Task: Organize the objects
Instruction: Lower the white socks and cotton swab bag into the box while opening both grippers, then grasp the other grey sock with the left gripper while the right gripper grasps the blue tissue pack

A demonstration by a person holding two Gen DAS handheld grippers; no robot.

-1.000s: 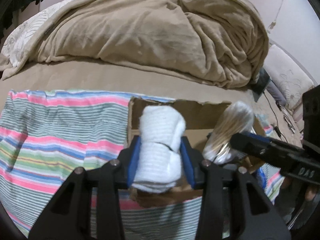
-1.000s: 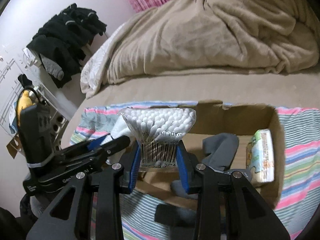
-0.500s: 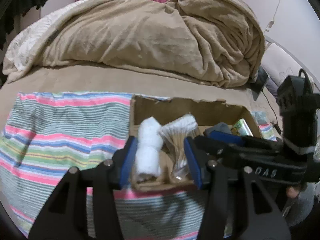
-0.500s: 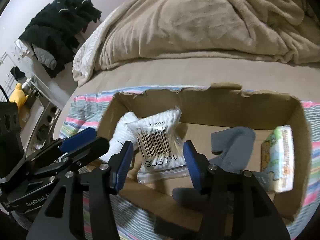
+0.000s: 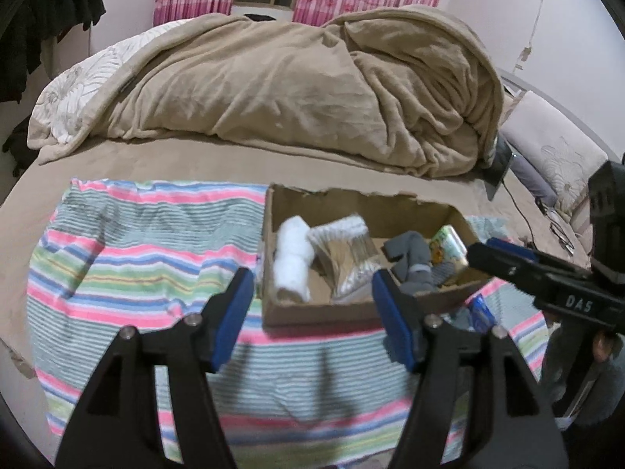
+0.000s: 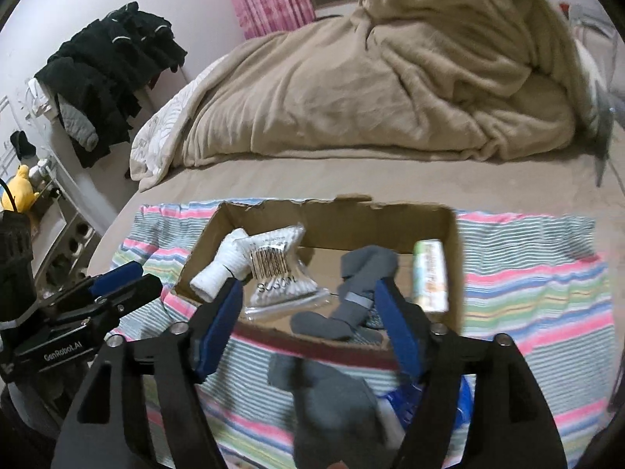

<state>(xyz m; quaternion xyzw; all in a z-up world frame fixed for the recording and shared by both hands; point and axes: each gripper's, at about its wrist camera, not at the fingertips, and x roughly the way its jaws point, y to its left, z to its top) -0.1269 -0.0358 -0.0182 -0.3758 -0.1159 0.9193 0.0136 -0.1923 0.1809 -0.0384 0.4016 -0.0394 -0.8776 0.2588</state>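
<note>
a: what are the tongs doing?

b: the left gripper point(image 5: 312, 308) has its jaws opening, with nothing between them. the right gripper point(image 6: 308, 312) is opening too, and it holds nothing.

a: where did the things go?

b: they lie in the cardboard box point(image 5: 320, 312) on the striped cloth point(image 5: 136, 258). the white roll point(image 5: 293, 262) is at the left end. the bag of cotton swabs point(image 6: 279, 273) lies just beside it and touches it. then comes the grey sock point(image 6: 357, 277), then a small colourful pack point(image 6: 429, 273) by the right wall.

a: anything hard to see?

b: a grey thing point(image 6: 328, 402) and a blue thing point(image 6: 406, 402) lie in front of the box, blurred and partly behind the right tongs. i cannot tell what they are. far back is a beige blanket point(image 5: 312, 90) on the bed.
</note>
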